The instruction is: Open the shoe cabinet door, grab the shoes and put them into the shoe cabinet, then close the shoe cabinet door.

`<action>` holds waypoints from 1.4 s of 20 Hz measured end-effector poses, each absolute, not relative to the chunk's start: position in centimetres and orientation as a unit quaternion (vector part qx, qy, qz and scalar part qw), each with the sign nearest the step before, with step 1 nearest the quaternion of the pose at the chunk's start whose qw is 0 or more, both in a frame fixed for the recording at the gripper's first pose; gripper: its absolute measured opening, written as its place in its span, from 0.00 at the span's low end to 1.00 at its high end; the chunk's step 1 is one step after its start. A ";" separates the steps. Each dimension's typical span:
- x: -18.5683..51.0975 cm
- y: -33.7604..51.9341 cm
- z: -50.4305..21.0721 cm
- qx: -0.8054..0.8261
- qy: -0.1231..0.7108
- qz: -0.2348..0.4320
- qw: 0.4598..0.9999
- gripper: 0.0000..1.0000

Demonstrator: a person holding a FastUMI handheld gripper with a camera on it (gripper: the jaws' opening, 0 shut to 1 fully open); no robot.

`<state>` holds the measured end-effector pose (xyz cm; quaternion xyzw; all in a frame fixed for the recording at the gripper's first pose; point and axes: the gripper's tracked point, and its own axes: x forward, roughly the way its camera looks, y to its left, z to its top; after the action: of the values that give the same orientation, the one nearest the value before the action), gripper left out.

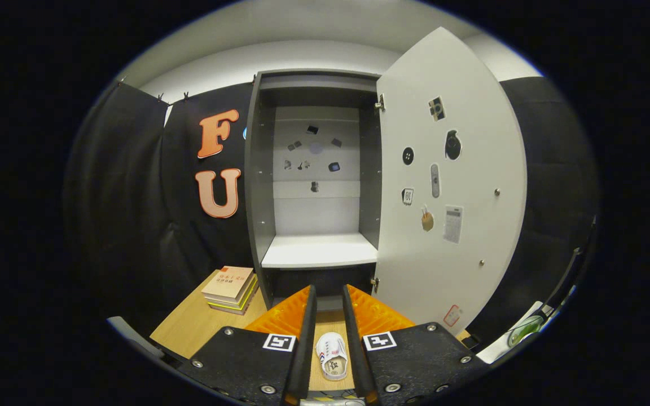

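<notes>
The shoe cabinet (257, 186) stands ahead on the wooden table (201, 321). Its white door (460, 186), covered in small stickers, is swung wide to the right. Inside, a white shelf (319, 251) is bare, with a darker compartment below it. My gripper (329, 288) points at the cabinet's lower edge, its fingers only a narrow gap apart. A small white shoe (331, 355) lies on the table and shows through that gap, behind the fingertips, with a sliver of table on each side of it. Neither finger visibly presses on it.
A stack of books (230, 288) lies on the table left of the cabinet, close to its side wall. The open door blocks the space to the right. A white and green object (522, 330) sits low at the far right.
</notes>
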<state>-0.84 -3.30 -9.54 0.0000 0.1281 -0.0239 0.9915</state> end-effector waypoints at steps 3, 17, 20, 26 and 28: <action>-0.5 -2.6 -13.9 -0.007 0.169 -0.010 0.985 0.30; 2.3 -1.8 -36.5 0.015 0.361 0.016 0.932 0.30; 2.9 -1.7 -41.0 0.020 0.399 0.024 0.916 0.30; 3.6 -2.0 -47.8 0.040 0.461 0.030 0.886 0.30; 4.0 -2.4 -49.2 0.046 0.472 0.029 0.880 0.30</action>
<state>4.01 -2.39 -49.17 0.0460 0.4722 0.0292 0.8798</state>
